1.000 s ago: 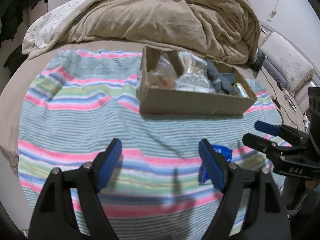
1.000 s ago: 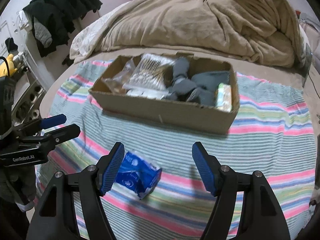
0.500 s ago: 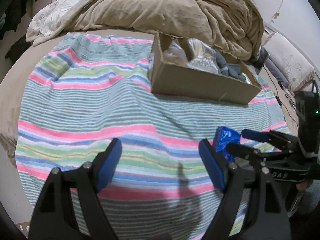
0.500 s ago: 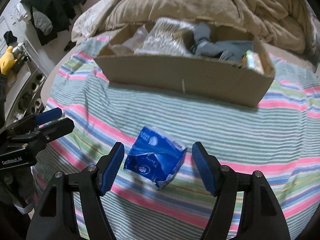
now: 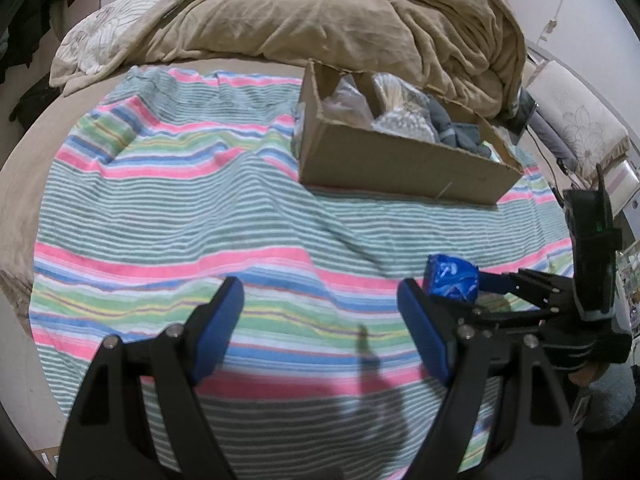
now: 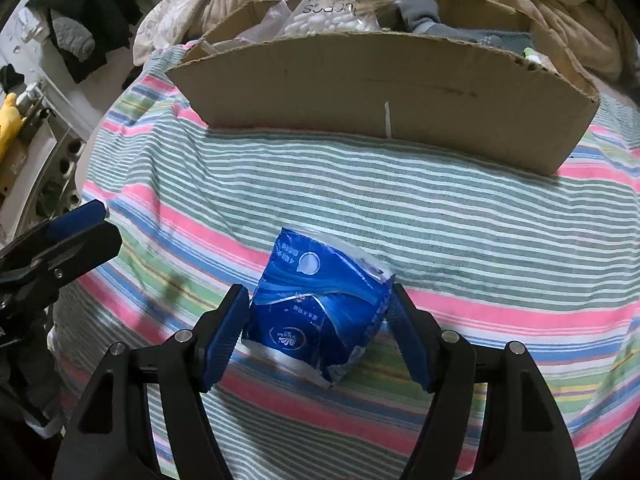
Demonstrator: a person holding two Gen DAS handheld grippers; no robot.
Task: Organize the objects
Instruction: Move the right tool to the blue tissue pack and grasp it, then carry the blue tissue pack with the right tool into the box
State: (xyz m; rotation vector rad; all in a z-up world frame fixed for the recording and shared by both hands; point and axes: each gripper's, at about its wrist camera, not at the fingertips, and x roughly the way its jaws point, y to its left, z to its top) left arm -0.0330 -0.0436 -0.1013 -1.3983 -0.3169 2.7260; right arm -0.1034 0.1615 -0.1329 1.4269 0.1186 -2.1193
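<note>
Pick step; right tool (image 6: pixel 318 336) clamped on blue tissue pack (image 6: pixel 320 312), which sits on the striped blanket (image 6: pixel 440 220) in front of cardboard box (image 6: pixel 380 92); left tool (image 5: pixel 320 324) open, empty; next likely lift and drop pack into box

Right gripper (image 6: pixel 318 334) low, jaws closed in on both sides — left gripper (image 5: pixel 320 330) level, jaws spread wide.

A rumpled tan blanket (image 5: pixel 360 20) lies heaped beyond the striped cloth (image 5: pixel 180 208). Dark clothes (image 6: pixel 88 12) hang at the left. A yellow thing (image 6: pixel 9 120), perhaps a toy, sits beneath them.
</note>
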